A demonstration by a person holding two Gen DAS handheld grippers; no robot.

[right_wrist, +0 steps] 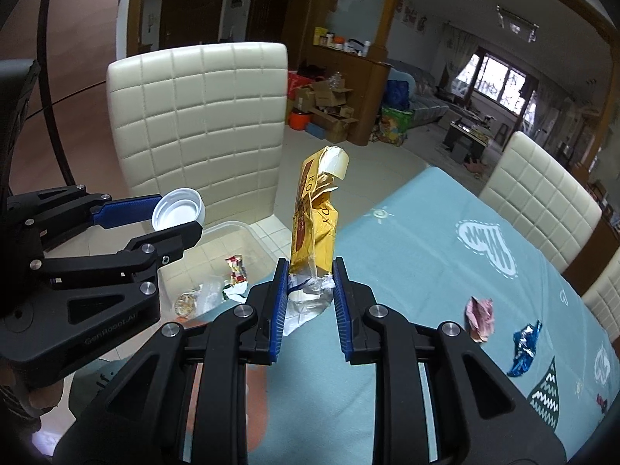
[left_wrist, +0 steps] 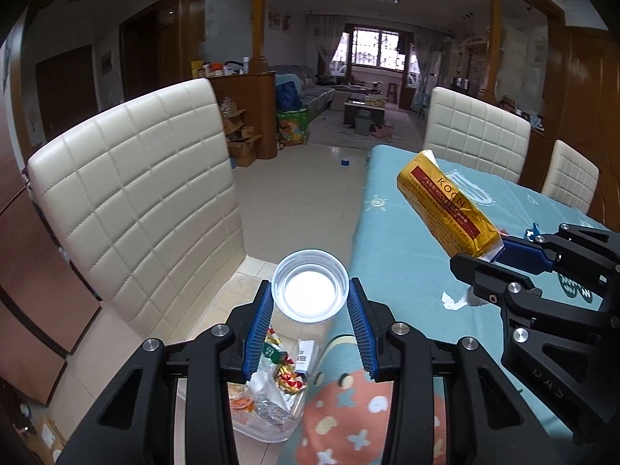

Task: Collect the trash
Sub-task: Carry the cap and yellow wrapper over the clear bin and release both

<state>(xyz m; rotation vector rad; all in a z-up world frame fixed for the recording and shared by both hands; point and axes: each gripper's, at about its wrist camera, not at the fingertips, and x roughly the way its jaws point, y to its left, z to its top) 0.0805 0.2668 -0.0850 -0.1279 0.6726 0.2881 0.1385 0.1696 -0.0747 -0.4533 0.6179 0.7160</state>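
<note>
My left gripper (left_wrist: 309, 302) is shut on a white plastic lid (left_wrist: 309, 290), seen from the right wrist as the lid (right_wrist: 179, 209) in that gripper (right_wrist: 170, 217). It hangs above a clear plastic bin (right_wrist: 232, 228) on the floor, holding wrappers and scraps. My right gripper (right_wrist: 310, 275) is shut on the crumpled foil end of a yellow snack wrapper (right_wrist: 316, 217), which stands up over the table's edge; the left wrist view shows the wrapper (left_wrist: 445, 201) in that gripper (left_wrist: 500, 252).
The table (right_wrist: 426, 255) wears a light blue printed cloth. On it lie a pink crumpled wrapper (right_wrist: 480, 316), a blue foil wrapper (right_wrist: 523, 348) and a white paper scrap (left_wrist: 453, 300). A cream quilted chair (left_wrist: 135, 201) stands behind the bin; more chairs (right_wrist: 542, 197) line the far side.
</note>
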